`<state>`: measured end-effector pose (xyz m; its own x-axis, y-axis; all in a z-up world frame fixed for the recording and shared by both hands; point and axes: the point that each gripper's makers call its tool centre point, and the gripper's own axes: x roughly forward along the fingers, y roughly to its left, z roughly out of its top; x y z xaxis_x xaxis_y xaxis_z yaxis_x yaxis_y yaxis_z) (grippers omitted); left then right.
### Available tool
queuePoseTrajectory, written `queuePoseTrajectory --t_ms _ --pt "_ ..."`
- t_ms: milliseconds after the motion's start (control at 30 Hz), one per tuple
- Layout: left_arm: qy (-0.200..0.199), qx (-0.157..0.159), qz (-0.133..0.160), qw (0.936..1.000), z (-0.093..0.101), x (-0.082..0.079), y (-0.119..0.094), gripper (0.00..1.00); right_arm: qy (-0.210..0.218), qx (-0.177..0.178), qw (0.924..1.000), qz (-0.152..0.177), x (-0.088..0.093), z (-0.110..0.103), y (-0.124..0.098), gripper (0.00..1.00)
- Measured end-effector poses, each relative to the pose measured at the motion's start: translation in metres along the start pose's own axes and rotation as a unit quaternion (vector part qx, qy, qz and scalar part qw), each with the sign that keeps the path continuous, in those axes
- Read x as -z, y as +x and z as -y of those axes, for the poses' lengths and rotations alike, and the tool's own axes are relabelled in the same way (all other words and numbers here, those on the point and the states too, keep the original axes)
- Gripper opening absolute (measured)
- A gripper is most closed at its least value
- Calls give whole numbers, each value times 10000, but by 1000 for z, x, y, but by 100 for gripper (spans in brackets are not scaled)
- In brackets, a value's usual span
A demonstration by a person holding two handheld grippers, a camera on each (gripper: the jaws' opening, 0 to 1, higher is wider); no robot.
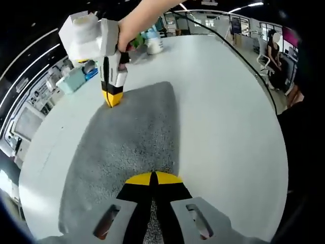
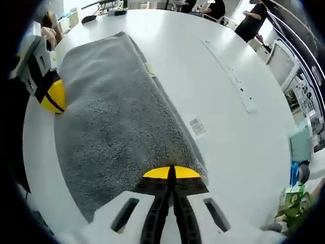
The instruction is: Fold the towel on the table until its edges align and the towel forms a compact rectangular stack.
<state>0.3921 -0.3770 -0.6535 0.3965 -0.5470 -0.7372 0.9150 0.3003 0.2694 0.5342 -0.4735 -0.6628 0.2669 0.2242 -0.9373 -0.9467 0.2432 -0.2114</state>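
Observation:
A grey towel [image 1: 132,137] lies folded lengthwise on the white table [image 1: 223,101]. In the left gripper view my left gripper [image 1: 152,177] sits at the towel's near end, its yellow tips shut with towel pile showing between the jaws. At the towel's far corner, my right gripper [image 1: 112,96] is held by a hand, tips down on the cloth. In the right gripper view the towel [image 2: 111,117] runs away from my right gripper [image 2: 171,173], which is shut on its near edge. My left gripper [image 2: 53,96] is at the towel's far left edge. A white label [image 2: 197,127] lies beside the towel's right edge.
Bottles [image 1: 155,43] and a teal box [image 1: 76,79] stand at the table's far end. A teal box [image 2: 302,142] and a green plant [image 2: 292,208] are at the right. People [image 1: 274,51] stand beyond the table. A long strip [image 2: 228,76] lies across the white top.

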Motion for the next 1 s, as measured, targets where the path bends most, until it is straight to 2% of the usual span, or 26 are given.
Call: queuePoseTrajectory --t_ms 133,300,533,767,933,1000 --pt "75 10 -44 10000 1 2 -2 1 -31 14 9994 -333 1 -4 0 0" --pt "144 42 -132 9998 2 7 -8 1 -50 -179 9974 -701 5 -12 -2 0" --pt "87 75 -239 9996 3 16 -15 1 257 -498 9916 -1166 11 -25 -7 0" --pt "36 135 -311 9994 4 23 -20 1 519 -729 9772 -1928 22 -44 -14 0" --pt "20 136 -356 9993 4 27 -23 1 828 -873 9705 -2090 28 -53 -16 0" --pt "30 136 -386 9992 4 29 -24 1 1140 -1052 9645 -2139 32 -61 -20 0"
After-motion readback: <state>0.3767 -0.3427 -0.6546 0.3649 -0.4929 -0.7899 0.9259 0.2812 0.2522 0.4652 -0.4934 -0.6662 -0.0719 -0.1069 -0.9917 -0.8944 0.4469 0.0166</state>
